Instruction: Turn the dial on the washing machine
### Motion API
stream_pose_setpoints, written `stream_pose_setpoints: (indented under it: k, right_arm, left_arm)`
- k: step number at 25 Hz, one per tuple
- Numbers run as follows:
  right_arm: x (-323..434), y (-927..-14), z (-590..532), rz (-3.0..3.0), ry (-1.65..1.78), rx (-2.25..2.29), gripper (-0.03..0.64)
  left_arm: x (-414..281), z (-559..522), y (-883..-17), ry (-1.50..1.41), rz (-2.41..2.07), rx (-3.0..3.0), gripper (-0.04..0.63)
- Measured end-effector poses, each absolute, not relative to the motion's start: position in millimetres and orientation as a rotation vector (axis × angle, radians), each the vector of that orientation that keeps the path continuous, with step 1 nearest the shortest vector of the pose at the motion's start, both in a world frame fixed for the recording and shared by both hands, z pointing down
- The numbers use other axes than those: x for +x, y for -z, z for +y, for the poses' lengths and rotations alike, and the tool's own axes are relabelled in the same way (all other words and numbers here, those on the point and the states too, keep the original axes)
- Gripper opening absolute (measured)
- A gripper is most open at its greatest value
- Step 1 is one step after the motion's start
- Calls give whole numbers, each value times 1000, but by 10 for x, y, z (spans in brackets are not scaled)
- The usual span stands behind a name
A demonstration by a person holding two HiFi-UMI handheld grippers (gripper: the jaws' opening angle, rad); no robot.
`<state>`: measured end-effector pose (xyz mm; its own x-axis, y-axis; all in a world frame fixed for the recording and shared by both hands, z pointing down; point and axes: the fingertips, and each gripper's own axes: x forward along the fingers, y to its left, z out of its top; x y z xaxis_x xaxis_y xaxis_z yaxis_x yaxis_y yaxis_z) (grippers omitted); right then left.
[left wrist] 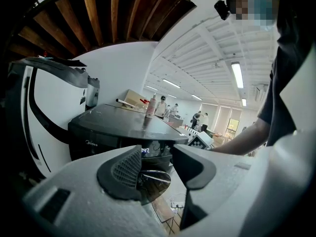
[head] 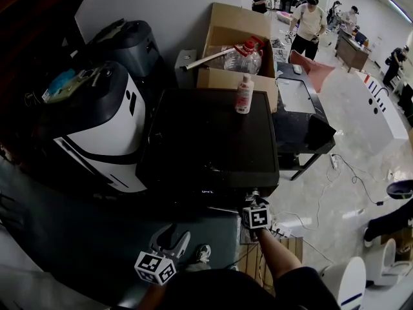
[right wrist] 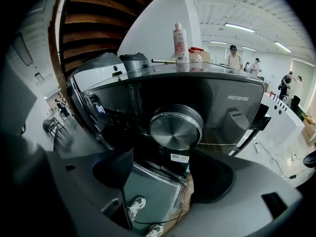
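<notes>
Head view: black washing machine [head: 213, 141] standing at centre, with a pink bottle [head: 244, 94] sitting on its lid. The right tongs [head: 251, 197] are hovering at its front edge and the left tongs [head: 173, 234] are hanging lower.
Left gripper view: left tongs [left wrist: 157, 157] standing spread, pinching nothing.
Right gripper view: right tongs [right wrist: 160, 167] standing spread, with the silver dial [right wrist: 175, 127] sitting just ahead of the gap, clear of the pads.

Pale floor [head: 361, 141], white wall [head: 174, 8]

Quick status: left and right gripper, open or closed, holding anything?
Left gripper: open, nothing between the jaws.
Right gripper: open, facing the dial, not gripping it.
</notes>
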<state>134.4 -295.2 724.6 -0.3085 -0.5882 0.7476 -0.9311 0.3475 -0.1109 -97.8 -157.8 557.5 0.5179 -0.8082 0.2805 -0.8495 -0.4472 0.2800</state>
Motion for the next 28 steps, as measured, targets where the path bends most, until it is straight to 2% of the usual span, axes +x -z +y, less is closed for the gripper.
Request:
stream_pose_setpoints:
  k: [11, 20, 28]
  right_arm:
    - [1456, -7254, -2918, -1978, -747, 1388, 334]
    - [1451, -6688, -2896, -2096, -516, 1401, 339]
    - [1339, -6681, -2907, -2108, -465, 1341, 339]
  left_arm:
    - [-969, -1608, -5575, -156, -1373, 2365, 193]
    - [-716, -1679, -5541, -129, -1316, 2407, 193]
    - [-634, -1624, -5539, -128, -1307, 2414, 193]
